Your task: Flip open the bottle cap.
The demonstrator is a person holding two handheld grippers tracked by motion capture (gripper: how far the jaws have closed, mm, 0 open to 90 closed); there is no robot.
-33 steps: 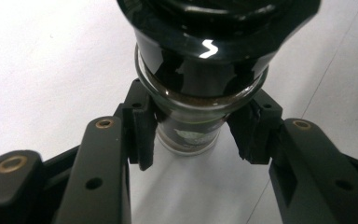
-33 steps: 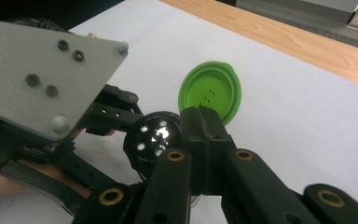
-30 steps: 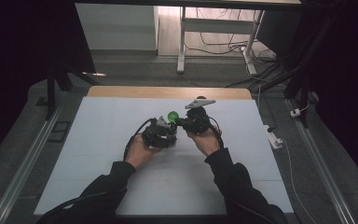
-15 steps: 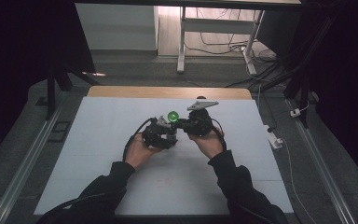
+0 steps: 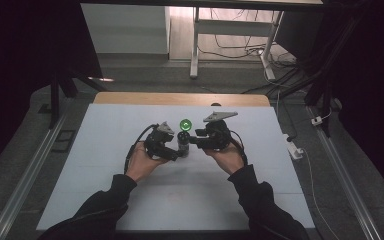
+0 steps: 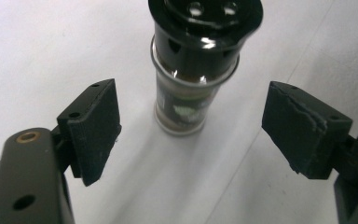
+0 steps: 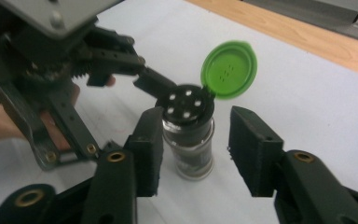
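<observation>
Both grippers have eased off: I count one shaker jar (image 7: 189, 140) with one green lid (image 7: 228, 70) flipped up, left gripper (image 6: 191, 126) and right gripper (image 7: 193, 149) released around it.

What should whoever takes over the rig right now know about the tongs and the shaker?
Left tongs: open, jaws either side of the spice shaker, not touching it.
Right tongs: open, also straddling the shaker, no grip.
Shaker stands upright mid-table; its green flip lid is swung open, the holed black top exposed.
Done: lid opened.
Left: probably grip the body with one tongs before handling it further.
</observation>
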